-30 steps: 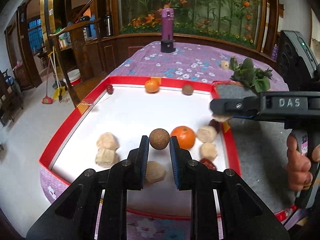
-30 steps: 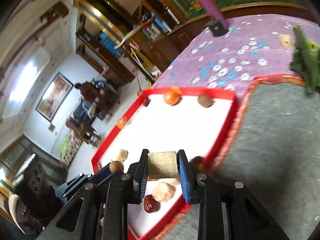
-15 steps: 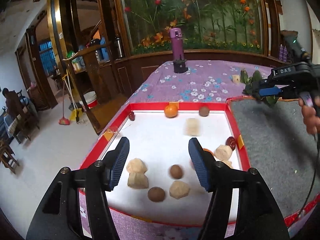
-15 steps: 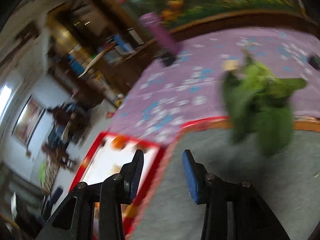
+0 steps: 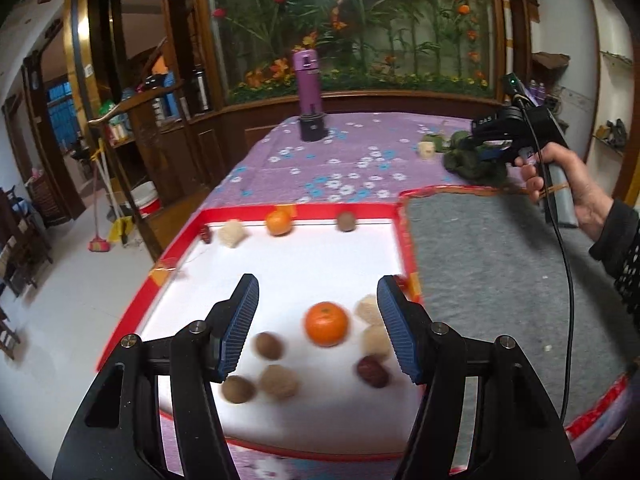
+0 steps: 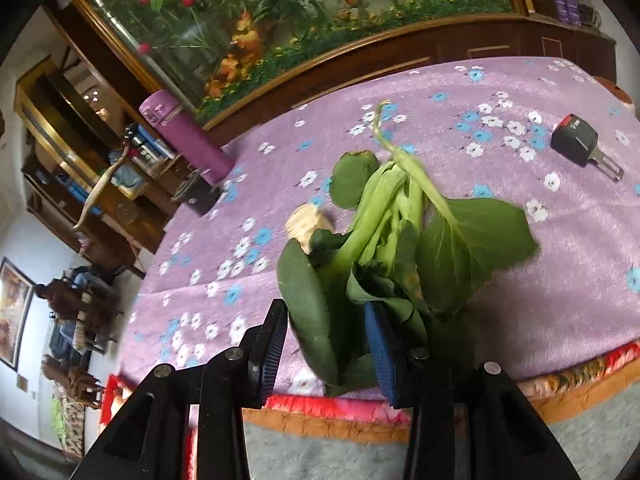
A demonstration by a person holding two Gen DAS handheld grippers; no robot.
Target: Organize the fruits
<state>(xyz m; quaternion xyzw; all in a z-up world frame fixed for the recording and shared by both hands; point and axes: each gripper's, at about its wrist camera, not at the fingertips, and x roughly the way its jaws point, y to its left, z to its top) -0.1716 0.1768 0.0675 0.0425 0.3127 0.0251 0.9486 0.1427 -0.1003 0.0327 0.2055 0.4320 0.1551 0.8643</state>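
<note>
A red-rimmed white tray holds fruits. An orange, brown round fruits, pale lumps and a dark red date lie near its front. A second orange, a brown fruit and a pale lump sit at its far edge. My left gripper is open and empty above the front fruits. My right gripper is open, with its jaws around the near leaves of a leafy green vegetable on the purple cloth; it also shows in the left wrist view.
A grey mat lies right of the tray. A purple bottle stands at the table's far side. A pale lump lies beside the greens, and a black key lies to the right on the floral cloth.
My right gripper let go of the pale block into the tray and swung right to the greens. My left gripper released the brown fruit, opened and drew back.
</note>
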